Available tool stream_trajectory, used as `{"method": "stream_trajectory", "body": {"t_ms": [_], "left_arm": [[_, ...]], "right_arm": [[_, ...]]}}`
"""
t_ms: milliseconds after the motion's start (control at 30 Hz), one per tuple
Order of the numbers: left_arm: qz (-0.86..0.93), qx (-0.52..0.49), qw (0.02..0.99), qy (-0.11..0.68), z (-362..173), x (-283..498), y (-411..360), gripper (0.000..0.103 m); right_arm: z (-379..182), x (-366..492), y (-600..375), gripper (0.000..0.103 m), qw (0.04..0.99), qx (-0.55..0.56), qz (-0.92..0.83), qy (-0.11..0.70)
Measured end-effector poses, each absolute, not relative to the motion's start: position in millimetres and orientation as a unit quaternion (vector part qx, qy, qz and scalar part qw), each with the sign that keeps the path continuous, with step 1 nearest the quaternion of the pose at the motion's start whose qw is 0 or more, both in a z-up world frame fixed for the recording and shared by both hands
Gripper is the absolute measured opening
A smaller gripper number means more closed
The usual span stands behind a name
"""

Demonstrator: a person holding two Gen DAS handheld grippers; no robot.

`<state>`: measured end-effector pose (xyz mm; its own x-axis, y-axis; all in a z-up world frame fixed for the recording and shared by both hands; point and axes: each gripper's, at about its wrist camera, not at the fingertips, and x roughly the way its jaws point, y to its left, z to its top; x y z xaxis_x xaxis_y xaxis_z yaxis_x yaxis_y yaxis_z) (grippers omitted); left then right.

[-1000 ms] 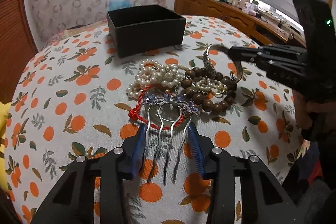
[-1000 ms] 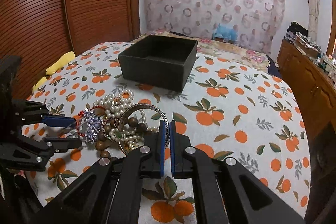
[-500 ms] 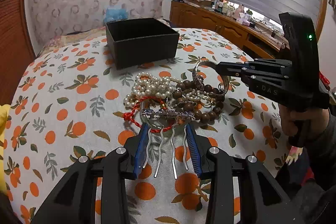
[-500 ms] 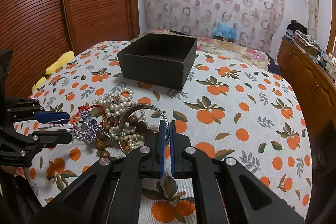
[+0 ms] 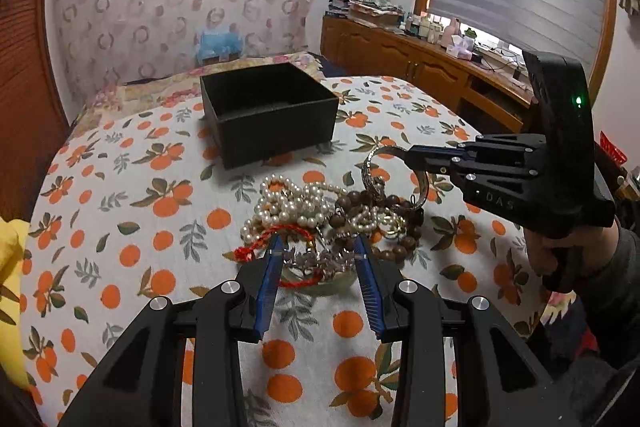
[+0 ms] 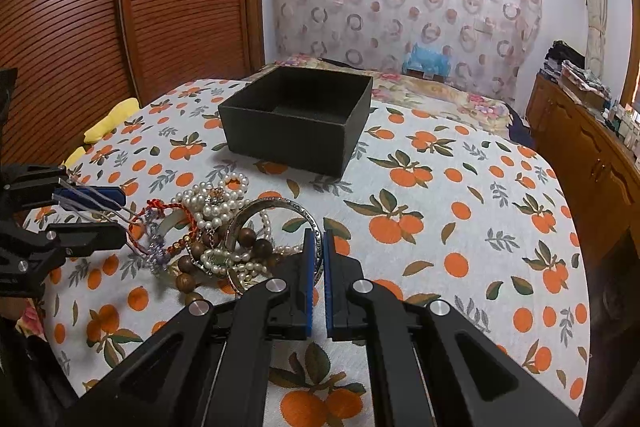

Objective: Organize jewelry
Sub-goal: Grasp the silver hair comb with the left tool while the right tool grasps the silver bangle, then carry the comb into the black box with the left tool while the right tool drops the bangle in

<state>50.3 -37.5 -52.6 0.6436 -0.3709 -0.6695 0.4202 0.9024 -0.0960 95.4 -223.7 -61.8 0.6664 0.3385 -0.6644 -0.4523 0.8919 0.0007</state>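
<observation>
My left gripper is shut on a silver hair comb with a purple crystal top, its prongs held between the blue pads. The comb is lifted, head down over the jewelry pile, held by the left gripper. My right gripper is shut on the rim of a silver bangle, which still rests in the pile. The pile holds pearl strands, a brown wooden bead bracelet and a red cord bracelet. The red cord loops by the comb's head. I cannot tell whether it is caught.
An open black box stands empty behind the pile on the orange-print cloth. A yellow object lies at the cloth's left edge by the slatted wooden doors. A wooden dresser lines the right wall. A person's hand grips the right gripper's handle.
My left gripper rose with the comb and tipped it, so the prongs left the cloth and the crystal head came up between the fingertips. The right gripper and bangle stayed still.
</observation>
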Motion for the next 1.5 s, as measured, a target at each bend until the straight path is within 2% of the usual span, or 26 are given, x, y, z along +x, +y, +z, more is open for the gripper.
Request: {"method": "stream_trajectory", "body": {"t_ms": [500,867,1067,1500], "left_arm": [[-0.218,0.041,0.917,0.333,-24.2,69.4,-39.4,0.035],[-0.187,0.044,0.929,0.315,9.8,138.8,-36.2,0.035],[-0.169,0.042,0.930,0.325,11.7,177.8,-37.8,0.035],[-0.157,0.040,0.931,0.328,9.7,202.4,-39.0,0.035]], "right_arm": [[-44.9,108.3,-221.8,0.005,0.914,-0.087,0.214,0.333],[-8.9,138.5,-227.7,0.005,0.926,-0.087,0.202,0.306],[4.9,158.5,-223.4,0.005,0.929,-0.094,0.201,0.295],[-17.9,227.2,-186.7,0.007,0.914,-0.098,0.217,0.329]]}}
